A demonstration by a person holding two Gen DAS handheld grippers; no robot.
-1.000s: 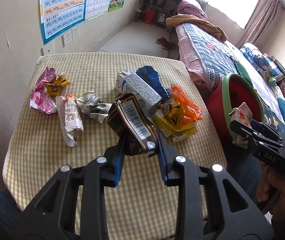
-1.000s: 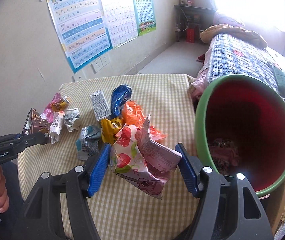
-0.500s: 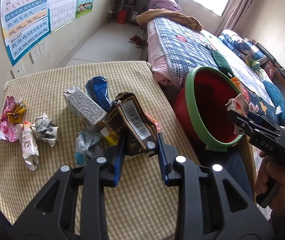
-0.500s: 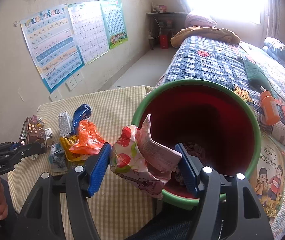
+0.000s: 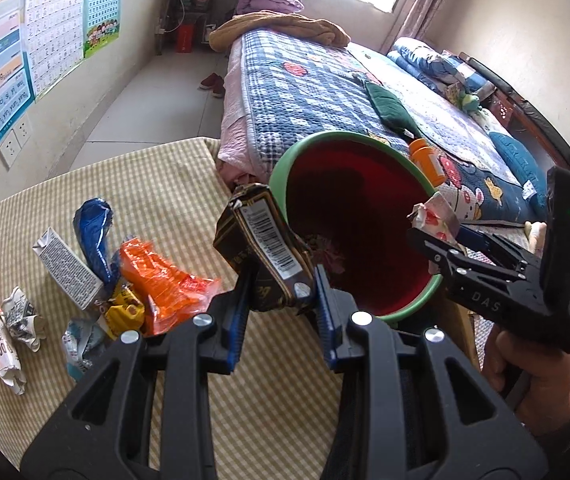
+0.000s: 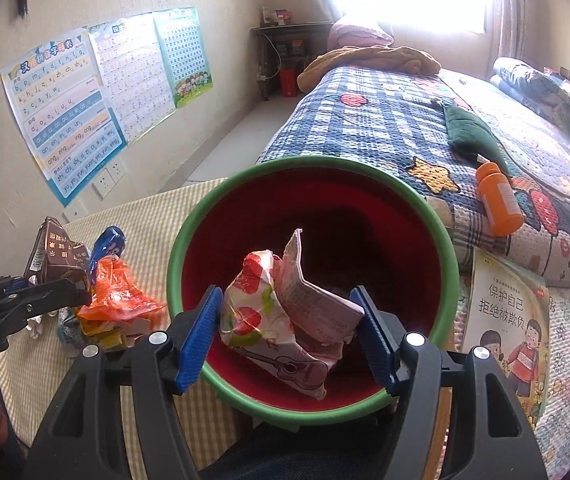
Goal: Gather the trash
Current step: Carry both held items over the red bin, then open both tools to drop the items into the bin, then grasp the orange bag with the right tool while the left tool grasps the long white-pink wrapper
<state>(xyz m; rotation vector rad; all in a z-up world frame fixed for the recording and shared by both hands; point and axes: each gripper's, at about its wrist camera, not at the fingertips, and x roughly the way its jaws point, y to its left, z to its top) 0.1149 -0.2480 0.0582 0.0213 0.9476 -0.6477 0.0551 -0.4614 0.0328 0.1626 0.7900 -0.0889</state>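
Your right gripper clamps a crumpled strawberry-print carton, and in its own view the bin opens dead ahead at twelve o'clock, so the mouth seems to lie right under the load. Your left gripper pinches a dark brown carton, long axis running from five toward eleven o'clock; the bin lies at one o'clock from it, just beyond the carton's tip. The right hand looks nearer to a drop. More wrappers litter the checked tablecloth around nine o'clock. A quilted bed fills the room beyond the bin.
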